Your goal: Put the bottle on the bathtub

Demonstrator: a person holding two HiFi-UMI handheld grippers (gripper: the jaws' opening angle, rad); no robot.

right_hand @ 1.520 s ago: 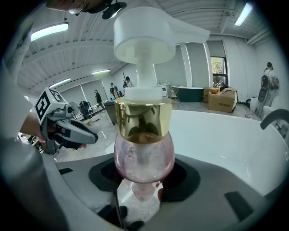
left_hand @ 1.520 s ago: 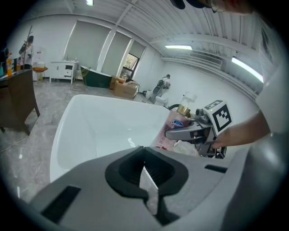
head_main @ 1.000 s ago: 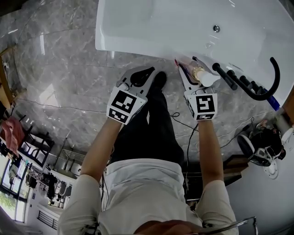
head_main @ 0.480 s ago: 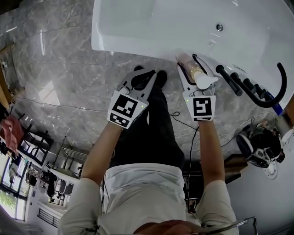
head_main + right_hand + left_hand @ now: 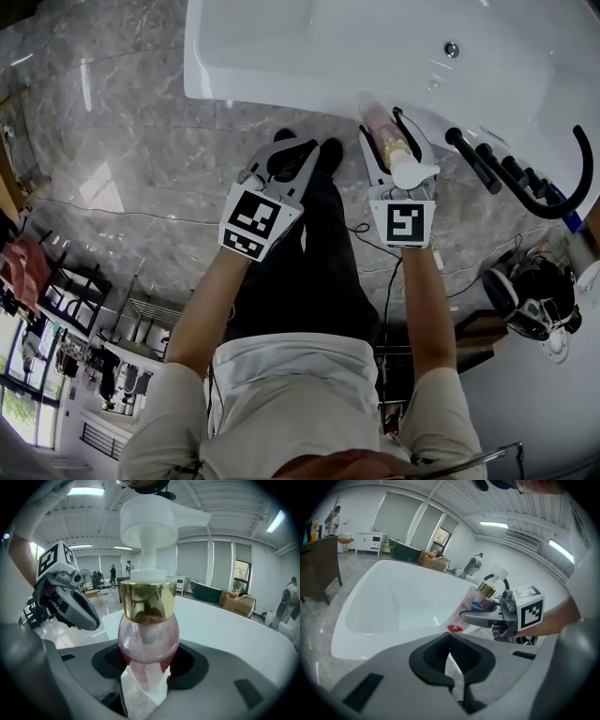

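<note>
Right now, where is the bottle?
The bottle sits right of centre in the head view, clamped in the right gripper, at the near rim of the bathtub, left of the faucet.

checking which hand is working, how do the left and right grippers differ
The right gripper is shut on the pump bottle, around its pink body; the left gripper is shut on nothing. The right gripper is at the bathtub rim; the left gripper hangs over the floor, short of it. Both point toward the tub.
</note>
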